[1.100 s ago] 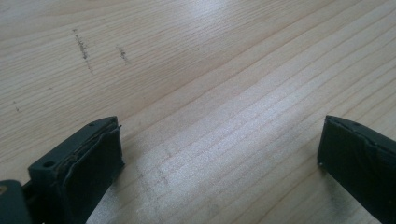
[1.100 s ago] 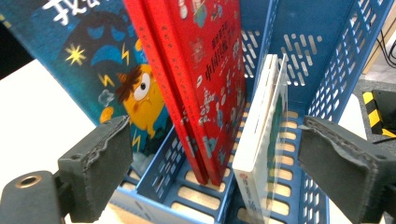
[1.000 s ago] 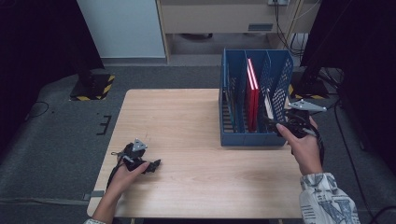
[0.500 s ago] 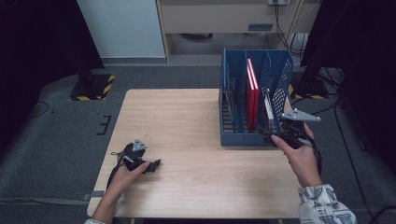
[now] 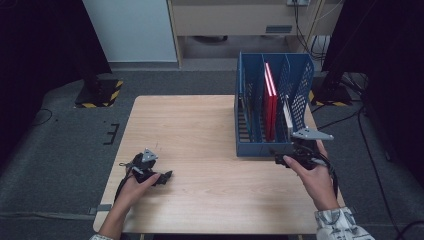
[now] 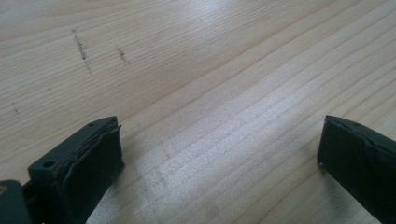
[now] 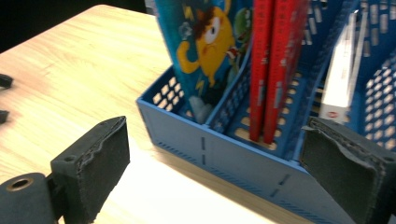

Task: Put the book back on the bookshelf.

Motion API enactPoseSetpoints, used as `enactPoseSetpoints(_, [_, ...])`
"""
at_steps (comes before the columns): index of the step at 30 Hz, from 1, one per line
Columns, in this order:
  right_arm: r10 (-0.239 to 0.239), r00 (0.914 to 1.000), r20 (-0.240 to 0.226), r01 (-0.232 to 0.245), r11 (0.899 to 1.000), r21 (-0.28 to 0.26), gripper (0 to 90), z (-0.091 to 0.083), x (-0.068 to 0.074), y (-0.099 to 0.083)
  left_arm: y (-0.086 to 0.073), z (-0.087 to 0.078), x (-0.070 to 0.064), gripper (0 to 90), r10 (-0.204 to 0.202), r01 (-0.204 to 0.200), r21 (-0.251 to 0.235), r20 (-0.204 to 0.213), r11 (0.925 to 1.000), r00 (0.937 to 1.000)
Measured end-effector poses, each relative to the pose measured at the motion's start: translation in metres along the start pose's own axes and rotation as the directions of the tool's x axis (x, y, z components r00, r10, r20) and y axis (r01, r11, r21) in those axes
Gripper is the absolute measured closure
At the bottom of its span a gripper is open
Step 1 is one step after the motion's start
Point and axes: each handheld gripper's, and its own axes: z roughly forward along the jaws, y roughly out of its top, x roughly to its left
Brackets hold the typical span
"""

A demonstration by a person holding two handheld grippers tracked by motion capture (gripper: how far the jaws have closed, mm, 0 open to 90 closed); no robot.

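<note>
Left gripper (image 5: 162, 176) sits low on the tabletop (image 5: 200, 130) near the front left corner, fingers (image 6: 88, 158) spread wide with nothing but bare wood between them. Middle of the tabletop is just plain wood. Over on the right, the blue rack (image 5: 270, 107) stands upright with a cartoon book (image 7: 205, 51) in its left slot, a red book (image 5: 270, 102) in the middle one and a white book (image 7: 343, 70) in the right slot. Right gripper (image 5: 295, 159) hovers just in front of the rack's near wall, fingers (image 7: 93, 163) wide apart, holding nothing, aimed at the rack.
</note>
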Motion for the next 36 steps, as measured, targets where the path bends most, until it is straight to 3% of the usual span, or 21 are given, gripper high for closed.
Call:
enactPoseSetpoints(3, [-0.018, 0.9998, 0.003, 0.018, 1.0, 0.005, 8.2, 0.001, 0.005, 0.0, 0.0, 0.0, 0.0, 0.0, -0.002, 0.002, 0.0, 0.0, 1.0, 1.0])
enactPoseSetpoints(9, [-0.047, 0.9977, -0.048, 0.048, 0.999, 0.015, 7.2, 0.006, 0.018, -0.004, 0.0, 0.0, 0.0, 0.0, -0.002, 0.002, 0.0, 0.0, 1.0, 1.0])
enactPoseSetpoints(15, [-0.062, 0.9956, -0.071, 0.065, 0.997, 0.043, 7.2, 0.016, 0.029, -0.007, 0.0, 0.0, 0.0, 0.0, -0.002, 0.002, 0.0, 0.0, 1.0, 1.0])
enactPoseSetpoints(17, [-0.085, 0.9931, -0.081, 0.089, 0.995, 0.046, 7.3, 0.019, 0.035, -0.007, 0.0, 0.0, 0.0, 0.0, -0.002, 0.002, 0.0, -0.001, 1.0, 1.0])
enactPoseSetpoints(26, [-0.108, 0.9847, -0.136, 0.117, 0.991, 0.058, 6.7, 0.03, 0.058, -0.004, 0.0, 0.0, 0.0, 0.0, -0.002, 0.002, 0.0, -0.001, 1.0, 1.0])
enactPoseSetpoints(36, [-0.13, 0.9775, -0.166, 0.142, 0.988, 0.065, 6.8, 0.049, 0.078, -0.006, 0.0, 0.0, 0.0, 0.0, -0.002, 0.002, 0.001, -0.001, 1.0, 1.0])
